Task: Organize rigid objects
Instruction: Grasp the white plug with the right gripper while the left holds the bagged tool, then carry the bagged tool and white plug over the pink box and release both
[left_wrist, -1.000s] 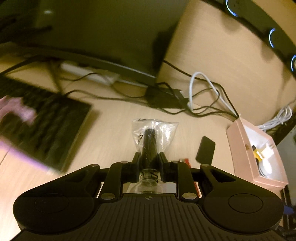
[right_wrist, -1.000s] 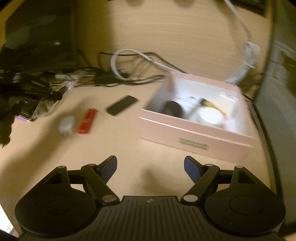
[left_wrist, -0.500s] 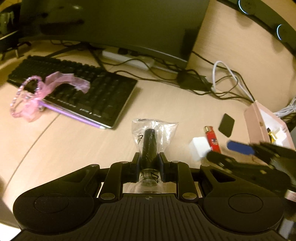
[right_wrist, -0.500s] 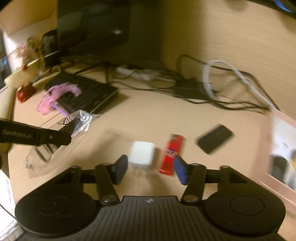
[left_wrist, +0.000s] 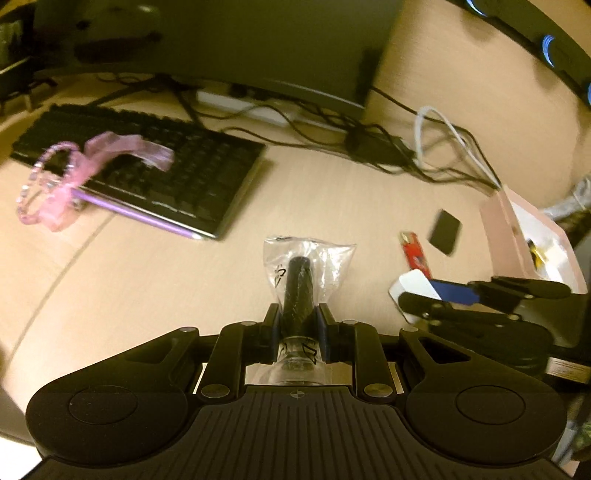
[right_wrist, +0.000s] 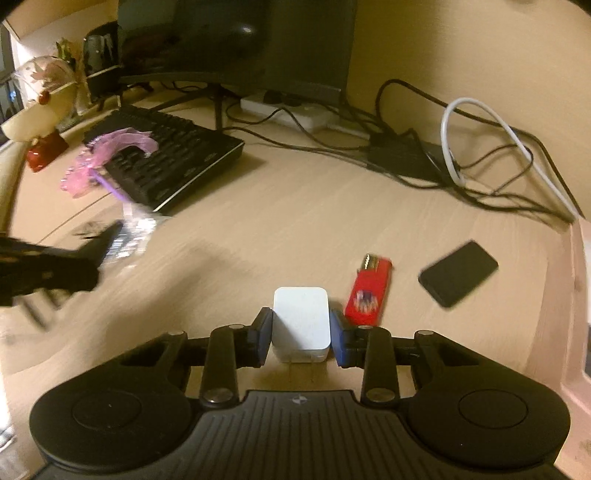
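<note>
On the counter (right_wrist: 295, 221), my right gripper (right_wrist: 300, 336) jaws bracket the white charger (right_wrist: 301, 325), not clamped; left gripper (left_wrist: 297, 325) grips bagged black cylinder (left_wrist: 297, 291); charger may tip against red lighter (right_wrist: 367, 291).

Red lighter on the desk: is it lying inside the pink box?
No, the red lighter lies on the bare desk beside the white charger block.

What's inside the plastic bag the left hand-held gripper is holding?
A black cylinder shows through the clear bag. Its rear end sits between the left hand-held gripper fingers, mostly hidden.

Pale wood-grain desk (right_wrist: 295, 221); glossy red lighter (right_wrist: 367, 291); clear crinkly plastic bag (left_wrist: 332, 258).
</note>
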